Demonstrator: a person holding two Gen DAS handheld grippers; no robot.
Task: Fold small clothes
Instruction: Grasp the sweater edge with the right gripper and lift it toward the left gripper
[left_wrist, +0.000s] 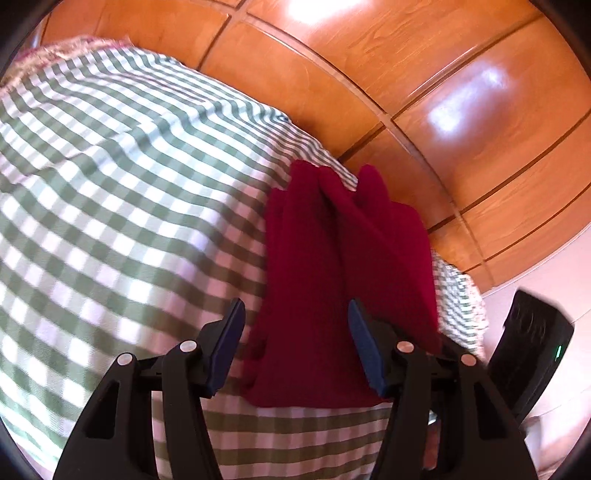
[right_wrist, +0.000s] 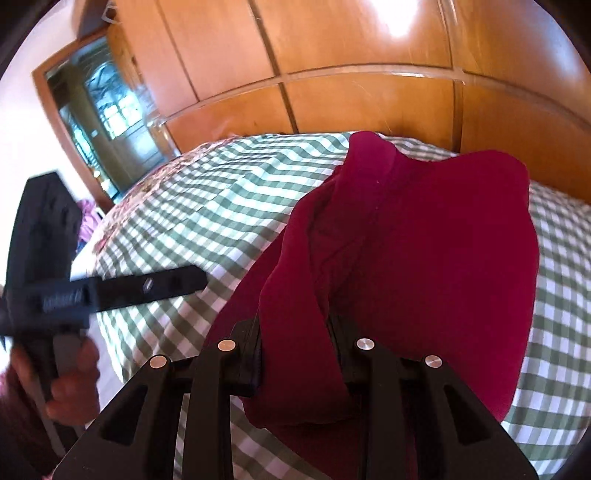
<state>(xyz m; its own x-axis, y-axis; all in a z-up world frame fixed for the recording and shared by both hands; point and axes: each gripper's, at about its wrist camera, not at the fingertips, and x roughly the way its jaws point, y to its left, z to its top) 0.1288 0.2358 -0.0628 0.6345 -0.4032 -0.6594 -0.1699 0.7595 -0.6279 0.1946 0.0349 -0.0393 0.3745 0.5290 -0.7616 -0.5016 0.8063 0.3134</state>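
Observation:
A dark red garment (left_wrist: 332, 266) lies folded lengthwise on the green checked bedspread (left_wrist: 110, 184). My left gripper (left_wrist: 295, 332) is open, its blue pads apart over the garment's near end, holding nothing. In the right wrist view the same red garment (right_wrist: 424, 240) is bunched and lifted toward the camera. My right gripper (right_wrist: 295, 350) is shut on a fold of it; the cloth drapes over the fingertips and hides them. The left gripper (right_wrist: 110, 291) shows at the left, held by a hand.
Glossy wooden wardrobe doors (left_wrist: 406, 92) stand just behind the bed. The bed's edge (left_wrist: 461, 295) runs close to the garment on the right. A mirror or glass door (right_wrist: 96, 122) is at the left of the right wrist view.

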